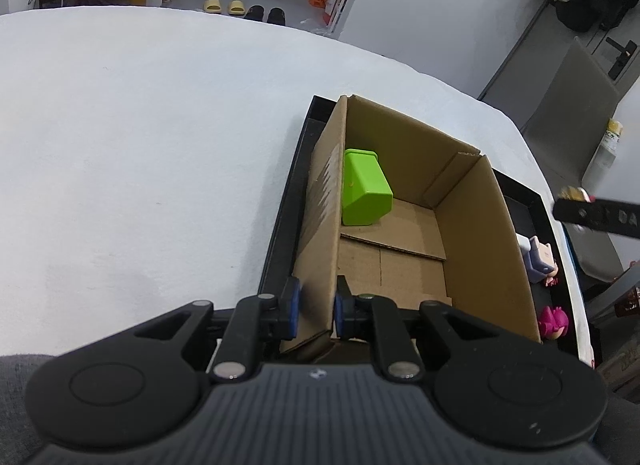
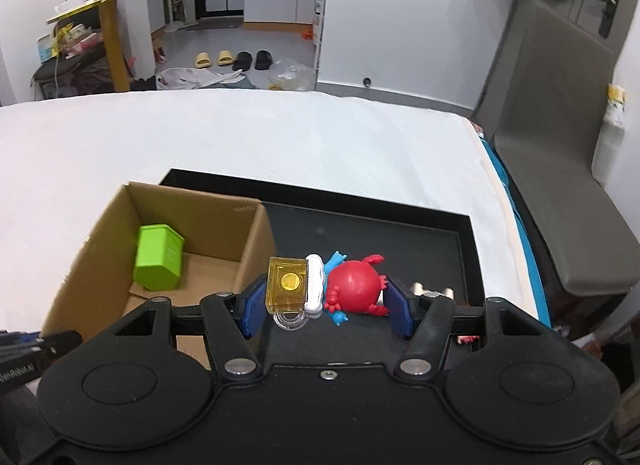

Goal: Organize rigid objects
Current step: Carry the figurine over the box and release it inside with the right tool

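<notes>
The left claw [image 1: 315, 307] pinches the near wall of the cardboard box [image 1: 476, 225], which stands in the black tray [image 2: 466, 241]. A green container [image 1: 364, 193] lies inside the box. Beside the box, over the tray, the right claw [image 2: 326, 299] grips a red crab toy [image 2: 354, 285] on an amber block.

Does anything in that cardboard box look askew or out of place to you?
Yes. The green container inside the cardboard box is not upright: it lies tipped over, leaning against the box's left wall. Otherwise nothing looks spilled or broken.
</notes>
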`<state>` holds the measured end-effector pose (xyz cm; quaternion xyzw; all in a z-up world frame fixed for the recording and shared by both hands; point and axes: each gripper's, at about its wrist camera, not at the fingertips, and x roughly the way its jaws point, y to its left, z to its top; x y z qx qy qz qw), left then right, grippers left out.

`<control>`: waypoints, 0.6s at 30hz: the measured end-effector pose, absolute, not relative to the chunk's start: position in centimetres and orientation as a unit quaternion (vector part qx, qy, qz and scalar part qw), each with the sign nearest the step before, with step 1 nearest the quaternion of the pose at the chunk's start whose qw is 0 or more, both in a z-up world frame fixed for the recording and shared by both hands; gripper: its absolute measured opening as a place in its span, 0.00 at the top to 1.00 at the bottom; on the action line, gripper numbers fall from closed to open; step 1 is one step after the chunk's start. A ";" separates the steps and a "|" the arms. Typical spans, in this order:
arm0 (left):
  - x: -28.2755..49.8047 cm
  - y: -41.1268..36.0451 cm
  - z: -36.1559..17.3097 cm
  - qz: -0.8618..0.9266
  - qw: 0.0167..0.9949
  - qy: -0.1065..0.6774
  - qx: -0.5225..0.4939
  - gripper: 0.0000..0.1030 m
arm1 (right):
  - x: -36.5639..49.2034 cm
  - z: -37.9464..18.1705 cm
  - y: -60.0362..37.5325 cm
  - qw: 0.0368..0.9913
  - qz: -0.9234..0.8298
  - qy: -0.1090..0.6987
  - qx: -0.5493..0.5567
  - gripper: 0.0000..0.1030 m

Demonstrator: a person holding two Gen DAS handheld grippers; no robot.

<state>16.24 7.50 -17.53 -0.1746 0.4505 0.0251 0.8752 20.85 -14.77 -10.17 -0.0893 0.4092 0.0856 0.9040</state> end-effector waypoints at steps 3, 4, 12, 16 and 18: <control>16.4 7.8 -17.6 0.020 0.875 0.449 -0.177 0.85 | 21.1 -10.0 -13.4 0.902 0.091 0.412 -0.094 0.43; 16.4 7.9 -17.6 0.020 0.876 0.449 -0.177 0.85 | 21.2 -10.0 -12.9 0.901 0.095 0.412 -0.095 0.43; 16.2 8.5 -17.8 0.014 0.874 0.448 -0.190 0.84 | 22.0 -10.5 -10.0 0.896 0.107 0.414 -0.120 0.43; 16.1 8.9 -17.9 0.010 0.872 0.447 -0.199 0.84 | 22.4 -10.9 -8.9 0.892 0.113 0.417 -0.131 0.43; 16.1 9.1 -18.0 0.011 0.870 0.446 -0.207 0.84 | 22.8 -11.0 -8.4 0.890 0.116 0.418 -0.137 0.43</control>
